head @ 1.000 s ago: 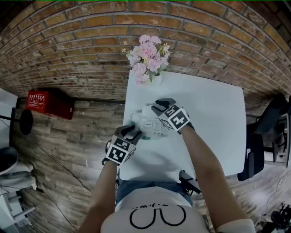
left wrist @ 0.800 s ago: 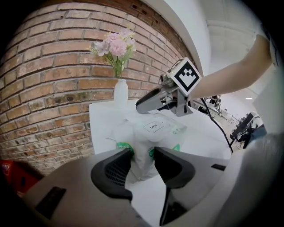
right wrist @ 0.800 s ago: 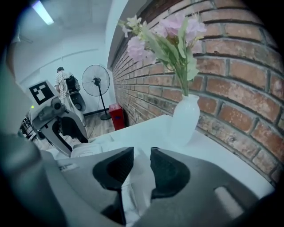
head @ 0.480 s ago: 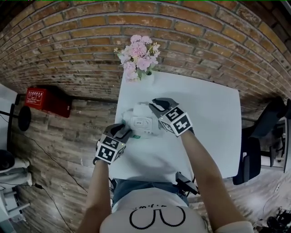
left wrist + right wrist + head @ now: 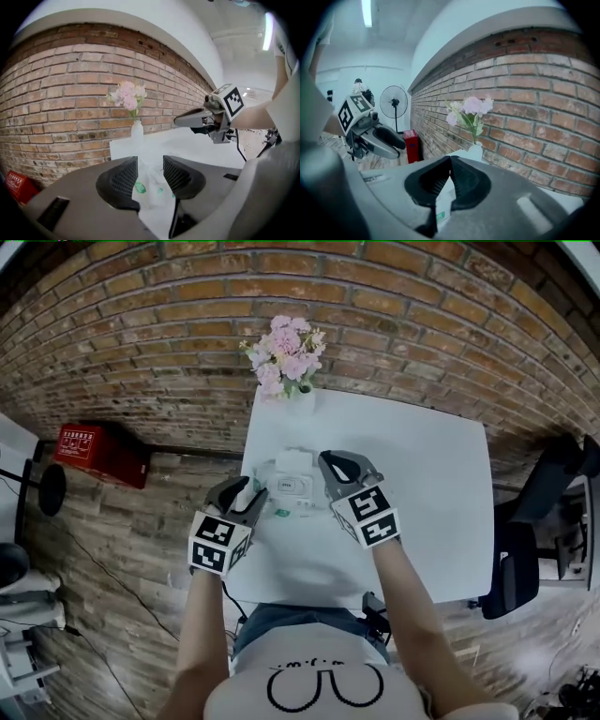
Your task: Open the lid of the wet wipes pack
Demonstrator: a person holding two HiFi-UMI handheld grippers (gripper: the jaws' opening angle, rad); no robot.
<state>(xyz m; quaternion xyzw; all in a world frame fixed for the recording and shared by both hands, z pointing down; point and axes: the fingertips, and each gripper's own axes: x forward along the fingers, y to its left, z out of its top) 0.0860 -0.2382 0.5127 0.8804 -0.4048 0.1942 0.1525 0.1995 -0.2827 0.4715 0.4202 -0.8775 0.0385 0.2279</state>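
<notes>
The white wet wipes pack [image 5: 292, 487] with green print lies on the white table [image 5: 422, 493], its lid panel facing up. A white flap shows at its far edge; whether that is the raised lid I cannot tell. My left gripper [image 5: 246, 491] hovers at the pack's left side with its jaws apart, and the pack [image 5: 151, 187] shows through the gap, untouched. In its own view the left gripper [image 5: 151, 164] is open. My right gripper [image 5: 330, 463] hangs at the pack's right, lifted off it. Its jaws [image 5: 450, 161] are shut with nothing between them, above the pack [image 5: 440, 208].
A white vase of pink flowers [image 5: 286, 357] stands at the table's far edge against the brick wall. On the floor to the left sits a red box [image 5: 94, 451]. A dark chair [image 5: 534, 540] stands to the right. A fan [image 5: 393, 101] stands far off.
Both grippers have lifted off the pack and drawn apart to its sides. The right gripper, earlier over the pack's lid, is now raised clear. The pack stays on the table.
</notes>
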